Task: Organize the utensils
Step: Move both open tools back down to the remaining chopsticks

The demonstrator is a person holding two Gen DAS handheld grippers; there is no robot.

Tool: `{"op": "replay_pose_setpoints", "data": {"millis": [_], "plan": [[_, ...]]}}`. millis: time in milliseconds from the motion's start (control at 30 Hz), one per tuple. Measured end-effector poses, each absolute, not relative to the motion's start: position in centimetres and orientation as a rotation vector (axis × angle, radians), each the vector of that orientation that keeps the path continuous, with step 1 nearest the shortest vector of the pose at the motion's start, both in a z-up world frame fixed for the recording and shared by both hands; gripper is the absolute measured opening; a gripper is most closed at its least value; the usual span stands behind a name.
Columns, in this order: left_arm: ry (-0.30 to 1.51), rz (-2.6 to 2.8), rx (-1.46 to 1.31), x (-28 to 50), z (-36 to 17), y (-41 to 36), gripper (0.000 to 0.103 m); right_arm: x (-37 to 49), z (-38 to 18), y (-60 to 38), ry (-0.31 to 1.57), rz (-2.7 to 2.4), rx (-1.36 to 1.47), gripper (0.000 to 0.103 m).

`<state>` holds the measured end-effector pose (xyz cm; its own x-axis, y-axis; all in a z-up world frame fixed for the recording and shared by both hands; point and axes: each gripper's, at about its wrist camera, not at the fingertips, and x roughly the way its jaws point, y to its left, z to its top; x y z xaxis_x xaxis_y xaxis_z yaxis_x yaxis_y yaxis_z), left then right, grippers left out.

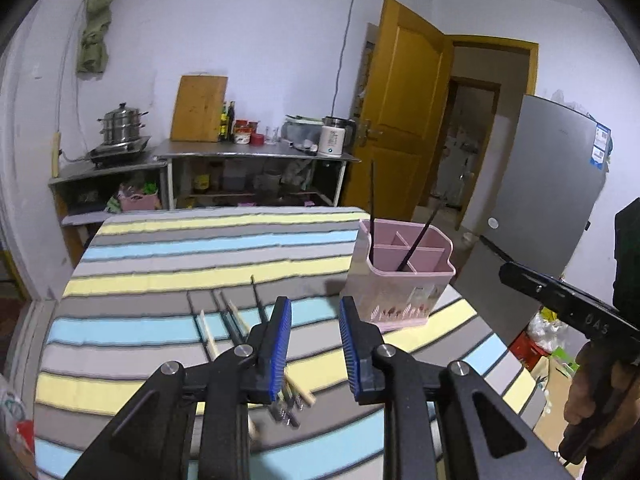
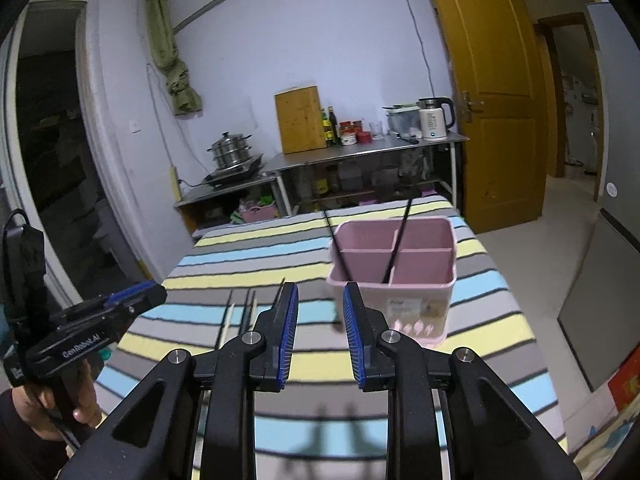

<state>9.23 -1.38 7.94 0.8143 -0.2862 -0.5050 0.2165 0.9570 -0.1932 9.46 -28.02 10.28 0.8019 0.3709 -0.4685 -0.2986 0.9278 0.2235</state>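
Where the left gripper (image 1: 315, 334) hung over the near part of the table (image 1: 160, 248), its left finger covered the middle of the loose chopsticks (image 1: 236, 322), so their number could not be told; their near ends were blurred. Both its blue pads stood apart with nothing between them. The right gripper (image 2: 320, 322) was likewise partly open and empty, and its left finger hid part of the same chopsticks, which lay on the striped cloth left of the pink holder (image 1: 396, 276). Two dark chopsticks (image 1: 416, 240) leaned inside the holder, one at its left wall, one by the middle divider; their lower ends were hidden in the compartments. The holder stood close to the table's right edge, with open floor beyond it toward the yellow door (image 1: 396, 120) and the grey fridge (image 1: 548, 184). Most of the far and left cloth lay bare. Beyond the far edge stood a steel counter (image 1: 256, 154) with a cutting board (image 1: 199, 108), bottles, a white kettle (image 1: 332, 140) and a steamer pot (image 1: 120, 126). Only a hand (image 2: 78, 396) of the person showed at the left view's edge, cut off.
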Motion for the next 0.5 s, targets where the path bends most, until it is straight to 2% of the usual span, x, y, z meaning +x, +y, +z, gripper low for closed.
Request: {"op": "replay_pose_setpoints", "data": {"millis": [500], "plan": [[0.634, -0.180, -0.162, 5.7, 4.5, 2.1, 0.024, 6.4, 7.1, -24.6, 0.605, 0.439, 0.079, 0.024]]}}
